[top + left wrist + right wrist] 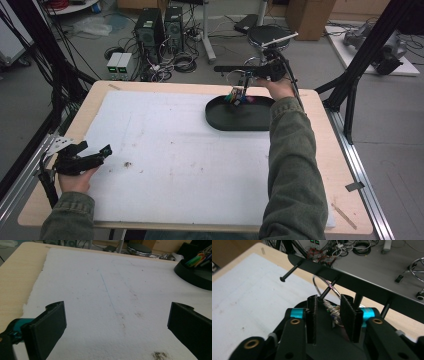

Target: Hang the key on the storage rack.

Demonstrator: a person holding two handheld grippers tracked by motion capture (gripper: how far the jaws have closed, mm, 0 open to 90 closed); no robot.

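A black rack [225,68] with several pegs stands at the far edge of the table, behind a black oval tray [240,120]. My right gripper [252,75] is up at the rack. In the right gripper view its jaws [329,302] stand close together with the twisted end of a wire key ring [318,281] between them. The ring loops over a peg [325,291]. Coloured tags [236,96] hang from the ring over the tray. My left gripper [94,148] rests low at the table's left with its jaws wide apart [116,315] and nothing between them.
A white foam sheet [175,150] covers most of the wooden table [330,150]. The tray [192,275] and tags [197,260] lie far right in the left gripper view. A stool [267,35], computer towers [150,27] and cables sit on the floor beyond.
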